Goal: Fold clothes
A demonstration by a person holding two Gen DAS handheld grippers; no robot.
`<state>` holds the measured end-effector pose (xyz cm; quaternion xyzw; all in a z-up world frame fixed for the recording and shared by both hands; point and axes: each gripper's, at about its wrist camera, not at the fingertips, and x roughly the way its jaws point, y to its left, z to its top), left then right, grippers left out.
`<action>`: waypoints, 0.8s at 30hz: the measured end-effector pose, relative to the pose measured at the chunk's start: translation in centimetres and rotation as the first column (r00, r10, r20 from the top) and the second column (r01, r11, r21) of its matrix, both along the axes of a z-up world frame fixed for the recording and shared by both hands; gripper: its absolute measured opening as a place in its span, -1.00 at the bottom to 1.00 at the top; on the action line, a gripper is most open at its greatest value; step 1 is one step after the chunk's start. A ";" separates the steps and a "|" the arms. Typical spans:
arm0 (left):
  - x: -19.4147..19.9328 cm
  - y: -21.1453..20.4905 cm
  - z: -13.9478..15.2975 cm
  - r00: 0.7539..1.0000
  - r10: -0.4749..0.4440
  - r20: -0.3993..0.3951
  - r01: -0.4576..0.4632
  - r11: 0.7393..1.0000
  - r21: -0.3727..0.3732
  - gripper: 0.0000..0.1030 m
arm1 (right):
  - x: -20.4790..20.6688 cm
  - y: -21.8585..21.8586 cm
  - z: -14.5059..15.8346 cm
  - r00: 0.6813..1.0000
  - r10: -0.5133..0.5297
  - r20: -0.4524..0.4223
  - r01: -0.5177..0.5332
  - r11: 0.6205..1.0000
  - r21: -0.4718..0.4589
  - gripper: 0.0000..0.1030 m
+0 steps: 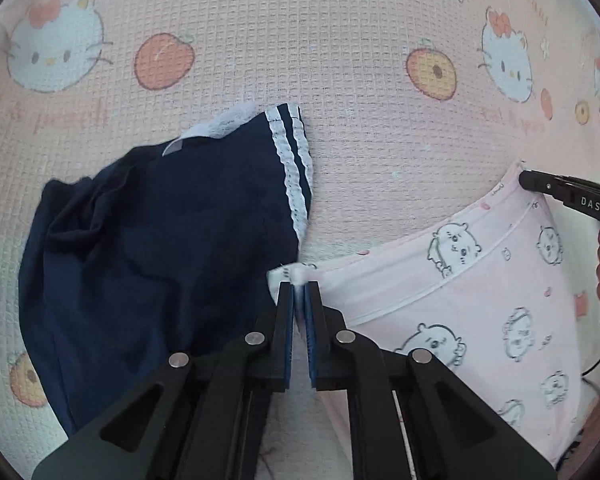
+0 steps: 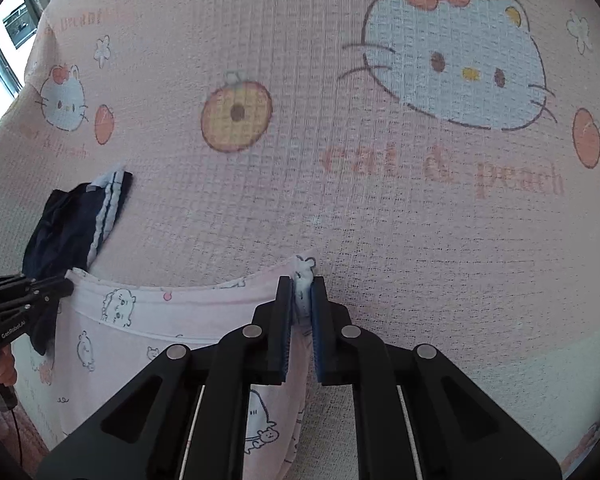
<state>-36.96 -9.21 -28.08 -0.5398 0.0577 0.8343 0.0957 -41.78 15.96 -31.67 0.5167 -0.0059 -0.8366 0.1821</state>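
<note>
Left gripper (image 1: 299, 286) jaws clamped on pink garment (image 1: 480, 300) corner, navy shorts (image 1: 160, 248) lying just left of it on the cartoon-print bedsheet (image 1: 340, 80); right gripper (image 2: 301, 280) jaws clamped on the garment's far-right corner, top edge stretched between both

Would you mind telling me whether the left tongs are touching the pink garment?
Touching. In the left wrist view, the left tongs are closed on a corner of the pink garment, with fabric pinched between the fingers; the right wrist view shows them at that same corner.
</note>
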 end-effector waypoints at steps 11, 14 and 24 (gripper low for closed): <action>2.4 -5.1 1.5 0.974 0.186 0.127 -0.212 0.947 0.241 -0.33 | 2.2 4.0 3.8 0.991 -0.133 0.023 0.135 0.981 -0.141 -0.63; 6.1 -4.8 0.3 0.946 0.207 0.249 -0.275 0.919 0.281 -0.34 | 6.5 3.4 5.3 0.995 -0.085 0.055 0.093 0.981 -0.168 -0.56; 16.9 -6.1 -1.9 0.904 0.267 0.333 -0.355 0.904 0.237 -0.40 | 25.0 -9.8 5.0 0.914 0.393 0.100 -0.368 0.907 -0.204 -0.53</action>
